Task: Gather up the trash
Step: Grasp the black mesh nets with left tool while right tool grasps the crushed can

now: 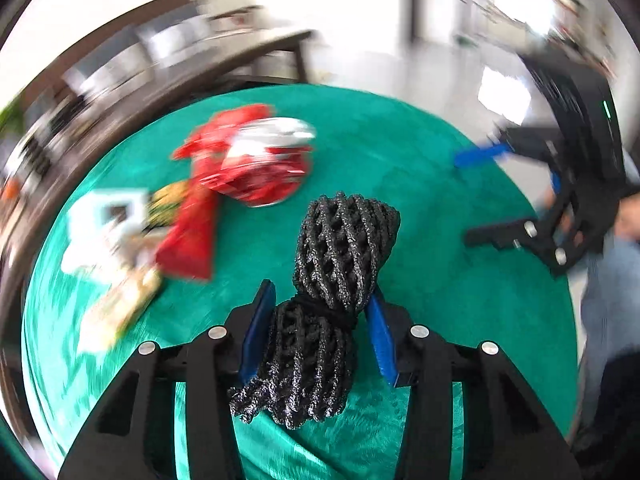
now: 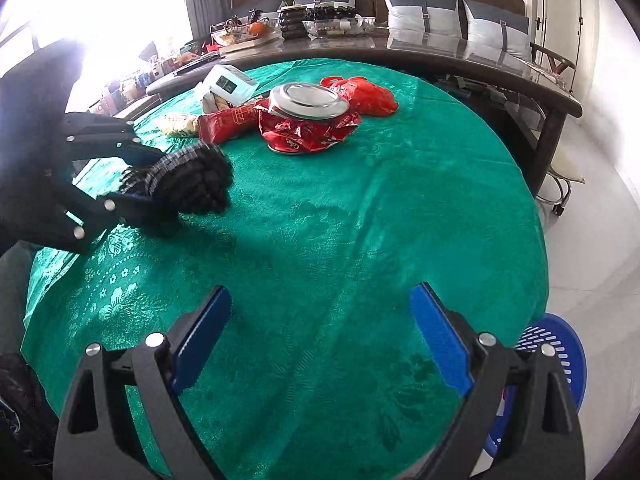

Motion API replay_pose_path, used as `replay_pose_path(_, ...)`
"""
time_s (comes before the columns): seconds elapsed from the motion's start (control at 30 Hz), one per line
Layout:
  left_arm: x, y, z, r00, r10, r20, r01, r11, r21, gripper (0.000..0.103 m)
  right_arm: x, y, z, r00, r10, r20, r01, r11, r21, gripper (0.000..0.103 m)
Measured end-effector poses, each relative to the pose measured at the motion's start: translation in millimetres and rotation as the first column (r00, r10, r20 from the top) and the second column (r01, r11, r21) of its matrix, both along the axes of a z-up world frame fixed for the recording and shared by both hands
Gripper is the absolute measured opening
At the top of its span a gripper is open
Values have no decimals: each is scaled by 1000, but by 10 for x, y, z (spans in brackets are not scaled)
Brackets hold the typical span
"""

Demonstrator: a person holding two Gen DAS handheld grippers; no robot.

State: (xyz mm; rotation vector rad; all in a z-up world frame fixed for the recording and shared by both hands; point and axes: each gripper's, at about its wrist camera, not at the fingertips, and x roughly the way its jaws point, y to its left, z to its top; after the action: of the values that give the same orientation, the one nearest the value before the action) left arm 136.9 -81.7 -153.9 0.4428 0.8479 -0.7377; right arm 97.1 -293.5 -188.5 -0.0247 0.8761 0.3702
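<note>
A black foam mesh net (image 1: 340, 248) lies on the green tablecloth (image 1: 420, 160), bunched and tied at its waist. My left gripper (image 1: 318, 320) is shut on that waist, with both blue pads against the mesh. The right wrist view shows the same net (image 2: 196, 180) in the left gripper (image 2: 160, 178) at the table's left side. Further back lie a crushed red Coke can (image 2: 304, 120), a red plastic bag (image 2: 368, 96), a red wrapper (image 2: 224, 122), a snack packet (image 2: 182, 124) and a white box (image 2: 230, 84). My right gripper (image 2: 320, 336) hangs open over the cloth near the front edge, holding nothing.
A blue perforated basket (image 2: 556, 360) stands on the floor beside the table's right front edge. A long dark table (image 2: 440, 48) with bowls and a plant runs behind the round one. A person's dark sleeve (image 2: 28, 120) is at the left.
</note>
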Motion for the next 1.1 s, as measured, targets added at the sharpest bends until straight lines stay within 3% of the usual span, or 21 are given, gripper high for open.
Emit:
replay_pose_path(0.1, 17, 332, 14, 973, 220, -65, -225, 972, -75, 45, 62, -7, 22, 1000, -1, -20, 1, 1000, 21, 89)
replay_pose_path(0.2, -71, 701, -7, 904, 409, -124, -423, 898, -125, 46, 247, 13, 99, 1000, -1, -26, 2, 999, 33, 89)
replay_pose_path(0.27, -92, 883, -8, 862, 488, -136, -505, 851, -145, 46, 427, 66, 170, 1000, 9, -13, -8, 1000, 26, 89)
replay_pose_path(0.33, -105, 956, 22, 845, 518, -133, -534, 832, -148, 47, 650, 178, 250, 999, 42, 19, -43, 999, 8, 89)
replay_pose_path(0.47, -116, 945, 10, 850, 517, -99, -527, 840, -133, 52, 1080, 407, 331, 992, 127, 27, -126, 992, -19, 90)
replay_pose_path(0.53, -53, 874, -14, 855, 508, -104, -518, 844, -137, 64, 1271, 488, 342, 986, 163, 16, -162, 986, -33, 91)
replay_pose_path(0.67, 5, 890, -173, 862, 487, -141, -505, 848, -161, 72, 1538, 579, 279, 976, 214, -40, -216, 975, -60, 91)
replay_pose_path(0.87, 40, 890, -218, 870, 469, -153, -491, 854, -175, 83, 1601, 582, 210, 971, 231, -64, -233, 972, -17, 91)
replay_pose_path(0.9, 47, 889, -217, 870, 468, -157, -491, 852, -181, 83, 1589, 538, 217, 973, 222, -65, -222, 975, 13, 90)
replay_pose_path(0.93, 50, 890, -219, 870, 468, -158, -491, 852, -181, 84, 1584, 503, 233, 973, 222, -66, -219, 975, 40, 79)
replay_pose_path(1.1, 54, 875, -223, 871, 467, -154, -489, 854, -176, 84, 1360, 437, 339, 980, 192, -58, -191, 981, 32, 78)
